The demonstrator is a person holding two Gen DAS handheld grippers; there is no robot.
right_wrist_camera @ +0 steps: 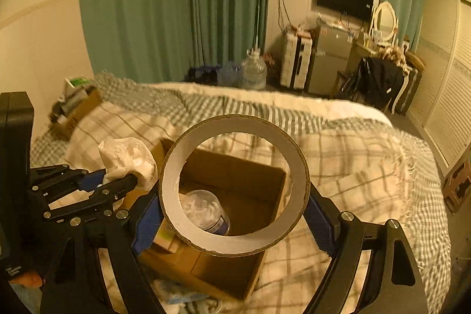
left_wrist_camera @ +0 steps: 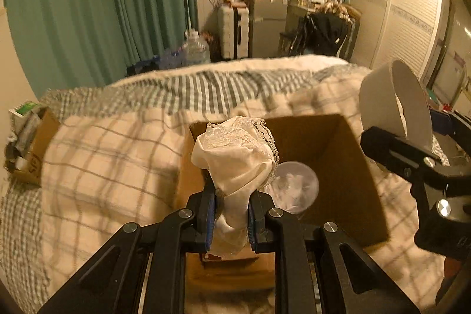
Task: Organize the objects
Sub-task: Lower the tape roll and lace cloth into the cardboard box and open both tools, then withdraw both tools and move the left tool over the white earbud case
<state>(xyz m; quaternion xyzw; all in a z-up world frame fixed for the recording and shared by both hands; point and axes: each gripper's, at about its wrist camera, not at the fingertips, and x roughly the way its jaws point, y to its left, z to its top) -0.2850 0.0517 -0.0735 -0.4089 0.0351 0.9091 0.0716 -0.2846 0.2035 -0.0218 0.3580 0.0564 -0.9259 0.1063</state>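
My left gripper (left_wrist_camera: 229, 222) is shut on a cream lace-trimmed cloth (left_wrist_camera: 235, 155) and holds it over the near left corner of an open cardboard box (left_wrist_camera: 347, 167) on the bed. A clear plastic jar (left_wrist_camera: 297, 187) lies inside the box. My right gripper (right_wrist_camera: 235, 214) is shut on a large tape roll (right_wrist_camera: 235, 243) and holds it above the same box (right_wrist_camera: 235, 261); the jar (right_wrist_camera: 206, 211) shows through the roll's hole. The cloth (right_wrist_camera: 129, 158) and left gripper (right_wrist_camera: 126, 181) appear at the left in the right wrist view. The roll (left_wrist_camera: 397, 102) appears at the right in the left wrist view.
The box sits on a plaid blanket (left_wrist_camera: 103, 161) covering the bed. A second cardboard box with items (left_wrist_camera: 32, 143) stands at the bed's far left corner. Beyond the bed are green curtains (left_wrist_camera: 103, 5), a water jug (left_wrist_camera: 195, 49), a small fridge (left_wrist_camera: 268, 22) and a wardrobe (left_wrist_camera: 406, 13).
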